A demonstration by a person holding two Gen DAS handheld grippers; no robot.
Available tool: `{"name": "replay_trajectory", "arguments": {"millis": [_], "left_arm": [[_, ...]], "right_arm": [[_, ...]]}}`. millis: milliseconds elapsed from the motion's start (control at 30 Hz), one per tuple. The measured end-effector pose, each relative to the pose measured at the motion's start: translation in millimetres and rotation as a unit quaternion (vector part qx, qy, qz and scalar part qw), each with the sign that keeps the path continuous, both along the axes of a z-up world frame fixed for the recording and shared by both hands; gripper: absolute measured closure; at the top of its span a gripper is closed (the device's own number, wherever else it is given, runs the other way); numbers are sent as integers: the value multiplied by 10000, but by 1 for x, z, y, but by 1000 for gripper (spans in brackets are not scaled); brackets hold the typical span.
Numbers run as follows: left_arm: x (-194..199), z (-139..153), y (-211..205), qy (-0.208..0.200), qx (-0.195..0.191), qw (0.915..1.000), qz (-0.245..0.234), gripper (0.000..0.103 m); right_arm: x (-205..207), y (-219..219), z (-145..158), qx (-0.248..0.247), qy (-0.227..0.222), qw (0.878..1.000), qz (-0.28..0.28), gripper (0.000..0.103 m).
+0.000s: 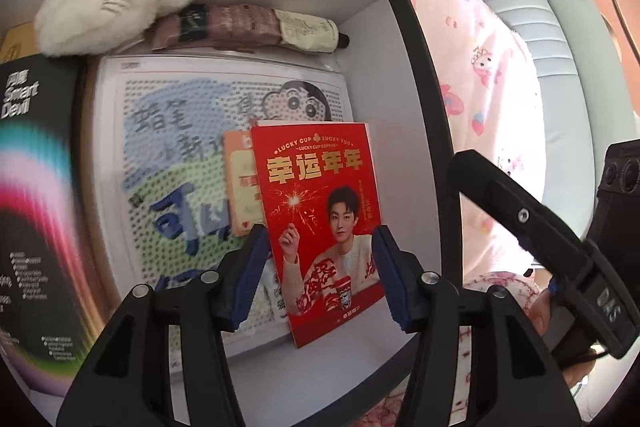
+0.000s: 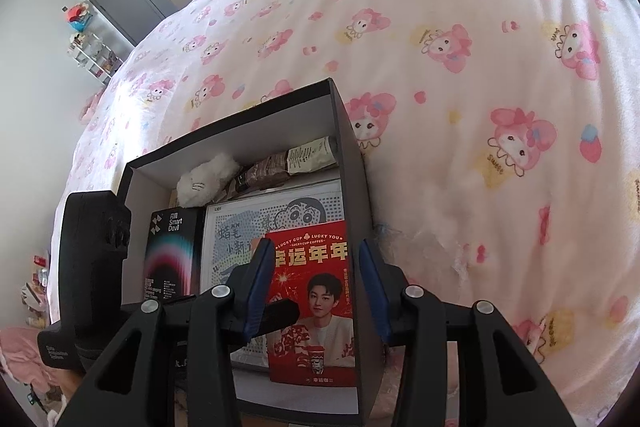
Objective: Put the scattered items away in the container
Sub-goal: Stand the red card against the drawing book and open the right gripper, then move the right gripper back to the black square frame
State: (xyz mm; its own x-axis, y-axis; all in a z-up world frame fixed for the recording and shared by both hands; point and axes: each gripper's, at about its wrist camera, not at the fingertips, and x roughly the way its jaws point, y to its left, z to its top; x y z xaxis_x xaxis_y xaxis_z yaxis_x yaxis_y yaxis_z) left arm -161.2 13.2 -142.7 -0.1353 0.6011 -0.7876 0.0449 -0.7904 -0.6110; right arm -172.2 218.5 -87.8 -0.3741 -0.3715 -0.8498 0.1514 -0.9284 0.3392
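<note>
My left fingers (image 1: 320,277) stood open, pads clear on either side of the red card (image 1: 320,211), which leaned inside the box (image 1: 404,39) against its right wall, long axis running away from me. My right fingers (image 2: 314,287) hung open over the same corner, gripping nothing. The left hand was nearer the card.

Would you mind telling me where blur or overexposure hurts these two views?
Left wrist view: the black Smart Devil box is smeared by blur at the left edge, while the red card stays sharp. Right wrist view: the pink bedspread looks washed out.
</note>
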Motion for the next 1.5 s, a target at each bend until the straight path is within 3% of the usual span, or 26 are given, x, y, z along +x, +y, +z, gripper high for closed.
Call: {"name": "replay_trajectory", "arguments": {"millis": [267, 367, 533, 700, 1000, 1233, 1500], "left_arm": [[4, -2, 9, -23, 238, 9997, -104, 49], [16, -8, -10, 69, 303, 9995, -3, 49], [33, 27, -18, 820, -207, 9964, 18, 49], [55, 70, -20, 1580, -620, 9855, 61, 49], [71, 108, 13, 2128, -564, 9753, 159, 50], [119, 132, -19, 2285, -823, 9696, 298, 50], [147, 120, -63, 2049, -877, 9723, 707, 50]], "right_arm": [[-1, -4, -3, 125, -28, 9999, 53, 64], [0, -2, -1, 142, 11, 9999, 10, 64], [3, -6, 1, 453, 183, 9988, -26, 64], [20, -18, 23, 730, 573, 9955, 180, 64], [75, -54, 76, 814, 1116, 9885, 616, 64], [108, -83, 87, 693, 1227, 9865, 832, 63], [129, -133, 64, 641, 928, 9856, 1260, 63]]}}
